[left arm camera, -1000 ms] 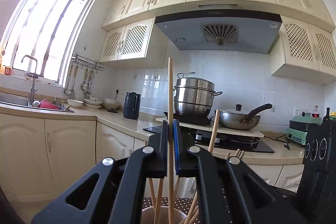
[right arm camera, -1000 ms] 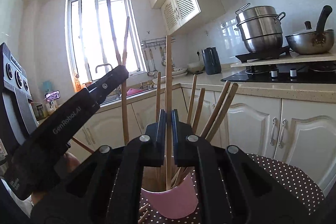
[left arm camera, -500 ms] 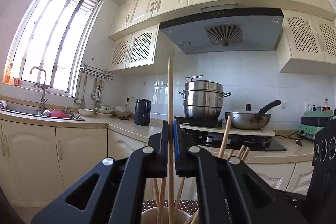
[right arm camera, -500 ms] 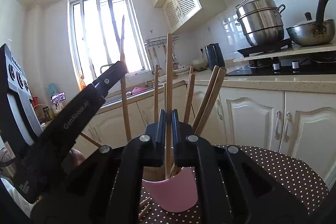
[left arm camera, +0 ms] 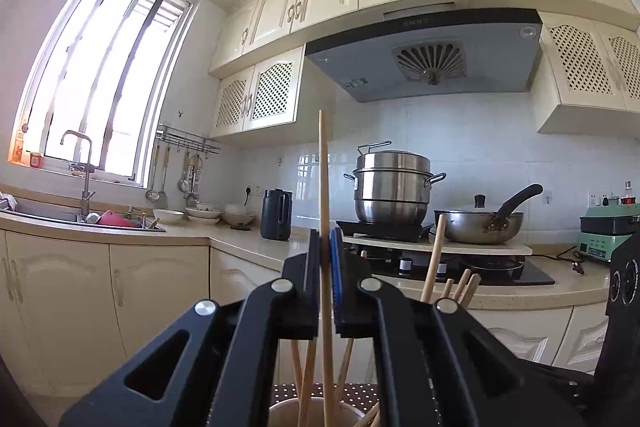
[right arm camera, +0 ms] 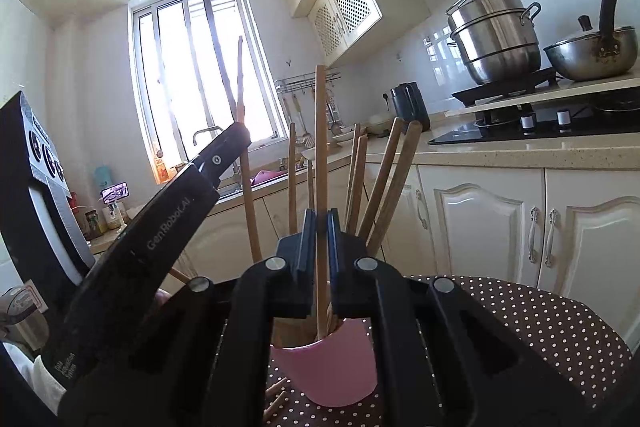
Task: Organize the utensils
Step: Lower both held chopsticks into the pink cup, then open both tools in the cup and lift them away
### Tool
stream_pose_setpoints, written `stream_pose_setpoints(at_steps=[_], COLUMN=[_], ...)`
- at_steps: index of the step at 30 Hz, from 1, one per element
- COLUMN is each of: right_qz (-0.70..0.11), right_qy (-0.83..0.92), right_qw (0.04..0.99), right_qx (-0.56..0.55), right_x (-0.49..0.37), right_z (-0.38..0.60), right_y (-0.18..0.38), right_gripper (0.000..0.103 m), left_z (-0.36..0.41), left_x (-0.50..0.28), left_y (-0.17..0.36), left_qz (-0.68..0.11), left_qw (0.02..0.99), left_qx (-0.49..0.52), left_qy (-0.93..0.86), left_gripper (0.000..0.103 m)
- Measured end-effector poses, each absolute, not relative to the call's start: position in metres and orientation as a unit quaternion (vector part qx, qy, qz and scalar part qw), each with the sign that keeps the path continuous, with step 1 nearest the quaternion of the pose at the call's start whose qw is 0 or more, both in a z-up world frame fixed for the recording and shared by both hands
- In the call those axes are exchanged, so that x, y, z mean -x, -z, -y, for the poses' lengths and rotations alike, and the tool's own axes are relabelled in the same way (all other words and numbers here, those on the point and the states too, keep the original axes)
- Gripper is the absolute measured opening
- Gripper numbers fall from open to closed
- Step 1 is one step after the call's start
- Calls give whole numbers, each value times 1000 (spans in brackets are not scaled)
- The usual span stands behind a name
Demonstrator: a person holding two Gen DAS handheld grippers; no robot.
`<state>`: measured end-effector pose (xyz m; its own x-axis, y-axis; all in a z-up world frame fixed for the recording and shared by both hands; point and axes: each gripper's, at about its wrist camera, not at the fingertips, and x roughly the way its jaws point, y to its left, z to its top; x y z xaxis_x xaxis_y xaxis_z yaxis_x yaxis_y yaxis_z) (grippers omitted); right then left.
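Left wrist view has tilted up slightly; both grippers, left gripper (left arm camera: 325, 279) and right gripper (right arm camera: 320, 247), keep fingers clamped on upright chopsticks over the cup (right arm camera: 326, 371), so neither is yet released.

Light wooden chopsticks (right arm camera: 382, 179) stand upright and fanned in a pink cup (right arm camera: 326, 371) at lower centre; a few chopsticks lie beside its base.

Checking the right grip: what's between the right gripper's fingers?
One upright wooden chopstick, clamped by the right gripper, its lower end in the pink cup. Right wrist view.
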<state>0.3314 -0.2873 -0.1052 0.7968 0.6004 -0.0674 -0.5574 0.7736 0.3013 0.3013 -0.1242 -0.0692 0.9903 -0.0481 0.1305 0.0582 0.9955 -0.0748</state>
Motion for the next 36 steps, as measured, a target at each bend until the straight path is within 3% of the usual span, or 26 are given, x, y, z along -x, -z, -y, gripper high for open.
stream_pose_setpoints(at_steps=[6, 13, 14, 15, 20, 22, 25, 32, 36], right_qz=[-81, -86, -87, -88, -96, -100, -93, -87, -91], right_qy=[-311, -308, -308, -307, -295, -290, -275, -257, -248], right_qw=[937, 937, 937, 937, 939, 939, 943, 949, 953], right_qx=[-135, -138, -140, -142, -148, -155, -163, -157, -149], right_x=[-331, -331, -331, -330, -327, -324, -313, -279, -256], right_z=[286, 287, 287, 287, 286, 286, 288, 287, 282], right_y=[106, 107, 106, 105, 100, 97, 91, 71, 63], right_gripper=[6, 6, 7, 7, 8, 14, 43, 45, 45], left_z=[123, 120, 119, 118, 108, 102, 96, 78, 65], left_x=[-302, -312, -313, -313, -306, -302, -293, -262, -244], left_y=[72, 77, 77, 76, 71, 68, 64, 48, 45], left_qz=[66, 6, 0, -9, -24, -28, -39, -60, -88], left_qw=[997, 998, 998, 998, 997, 996, 996, 994, 992], left_qx=[42, 53, 51, 51, 61, 68, 64, 62, 47], left_qy=[19, 45, 45, 44, 48, 50, 48, 63, 73], left_gripper=[5, 6, 13, 30, 33, 36, 40, 58, 62])
